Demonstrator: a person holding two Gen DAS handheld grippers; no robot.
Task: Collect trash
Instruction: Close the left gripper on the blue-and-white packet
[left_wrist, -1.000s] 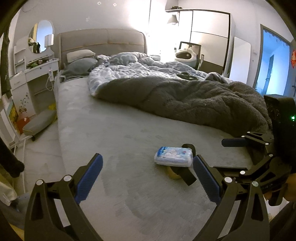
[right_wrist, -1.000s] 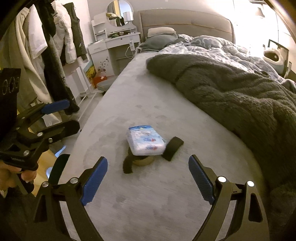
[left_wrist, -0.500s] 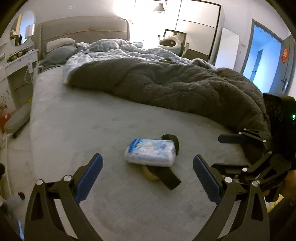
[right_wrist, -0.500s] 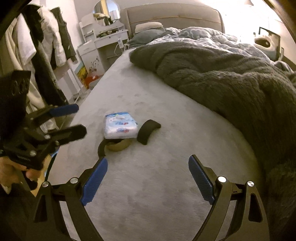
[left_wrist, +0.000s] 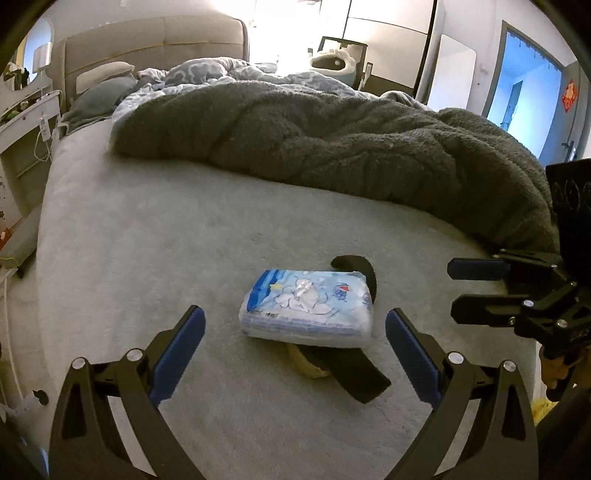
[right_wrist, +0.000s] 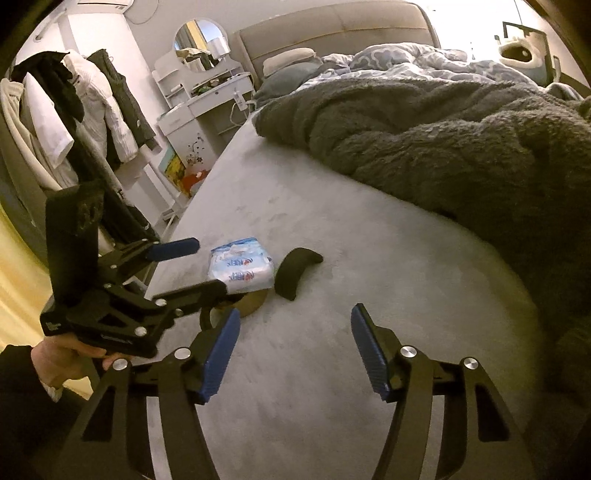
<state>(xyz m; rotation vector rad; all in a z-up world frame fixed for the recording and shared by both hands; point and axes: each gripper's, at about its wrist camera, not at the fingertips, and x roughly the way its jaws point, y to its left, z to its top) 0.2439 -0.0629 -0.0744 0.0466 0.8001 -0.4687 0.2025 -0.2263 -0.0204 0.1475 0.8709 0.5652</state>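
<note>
A soft rectangular pack of tissues in pale blue and white printed plastic (left_wrist: 306, 308) lies on the bare grey sheet of the bed (left_wrist: 147, 240), near the bed's foot edge and closer to its left side than to the heaped dark grey fleece blanket (left_wrist: 332, 144) that covers the far half. The pack rests on top of a curved black strap-like object (left_wrist: 356, 369) with a tan, rounded piece (left_wrist: 308, 365) showing under it; what that object is cannot be told from these views. The left tool (left_wrist: 293, 349) hangs just short of the pack with its blue-padded fingers (left_wrist: 177, 354) spread wide, one on either side of the pack's near end and neither touching it. The right tool (right_wrist: 295, 349) hovers over bare sheet nearer the foot edge, well to the right of the pack; its jaws have just been closing, yet they stand apart with nothing between them. In the right wrist view a hand (right_wrist: 70, 356) in a dark sleeve grips the left tool's handle.
</note>
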